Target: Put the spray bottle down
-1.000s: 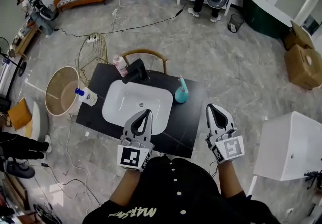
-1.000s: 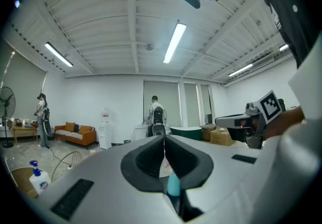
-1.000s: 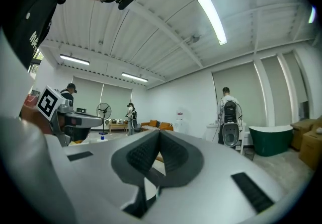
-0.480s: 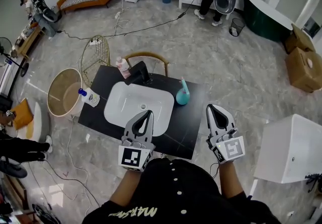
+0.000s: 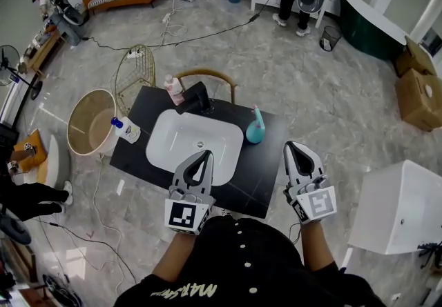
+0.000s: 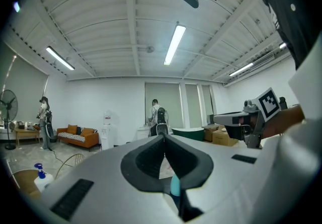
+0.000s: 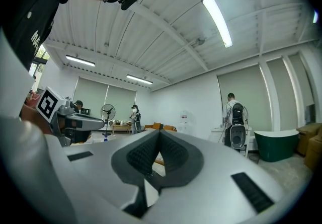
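Observation:
A teal spray bottle (image 5: 255,130) stands upright on the black counter (image 5: 259,174), just right of the white basin (image 5: 193,147). My left gripper (image 5: 204,155) hovers over the basin's near edge, shut and empty. My right gripper (image 5: 291,147) hangs past the counter's right front corner, also shut with nothing in it, a little nearer than the bottle and to its right. In the left gripper view the jaws (image 6: 164,137) meet at their tips and a sliver of the teal bottle (image 6: 174,186) shows below them. In the right gripper view the right gripper (image 7: 159,132) has its jaws closed together.
A black faucet (image 5: 197,98) and a pink bottle (image 5: 175,89) stand behind the basin. A white bottle with a blue cap (image 5: 126,129) sits at the counter's left edge beside a round bin (image 5: 90,123). A wire basket (image 5: 135,67), a chair (image 5: 206,76) and a white cabinet (image 5: 404,205) surround the counter.
The counter and its things sit slightly further right in the head view. Both grippers keep their places and stay shut.

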Motion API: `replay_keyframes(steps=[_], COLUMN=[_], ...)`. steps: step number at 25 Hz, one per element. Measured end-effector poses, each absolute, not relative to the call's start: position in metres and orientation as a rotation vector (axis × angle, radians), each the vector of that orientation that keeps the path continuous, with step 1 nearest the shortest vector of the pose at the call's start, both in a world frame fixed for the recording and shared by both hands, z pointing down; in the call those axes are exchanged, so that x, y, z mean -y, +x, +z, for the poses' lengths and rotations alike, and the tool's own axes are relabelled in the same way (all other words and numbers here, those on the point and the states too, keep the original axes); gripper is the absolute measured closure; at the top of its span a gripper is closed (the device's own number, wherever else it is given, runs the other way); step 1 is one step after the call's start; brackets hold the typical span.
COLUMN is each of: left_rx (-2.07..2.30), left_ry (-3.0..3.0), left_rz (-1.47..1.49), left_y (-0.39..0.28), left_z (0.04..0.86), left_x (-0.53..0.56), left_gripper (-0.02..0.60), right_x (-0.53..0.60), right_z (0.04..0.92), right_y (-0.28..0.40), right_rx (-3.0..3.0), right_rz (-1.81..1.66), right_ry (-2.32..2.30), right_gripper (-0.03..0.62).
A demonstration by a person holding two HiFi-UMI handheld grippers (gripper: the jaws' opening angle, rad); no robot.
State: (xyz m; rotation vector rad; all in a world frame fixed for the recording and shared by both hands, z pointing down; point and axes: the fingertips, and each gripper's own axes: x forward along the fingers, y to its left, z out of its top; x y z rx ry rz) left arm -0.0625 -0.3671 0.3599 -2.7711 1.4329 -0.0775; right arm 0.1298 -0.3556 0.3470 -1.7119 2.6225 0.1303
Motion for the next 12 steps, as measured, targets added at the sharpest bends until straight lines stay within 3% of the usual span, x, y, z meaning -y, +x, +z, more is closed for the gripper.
replay_keyframes(steps=[12], left_rx=[-1.424], left_ry=[-2.777], left_rz=[-0.078], left_y=[-0.0614], left_z=[0.3584], left_x=[0.3666], left_gripper=[0.565], right_x=[0.3564], right_z=[0.3440], right_y=[0.1273], right_rx=[-2.615], right_rz=[0.141], right_ry=[-1.718], right_gripper=[0.599])
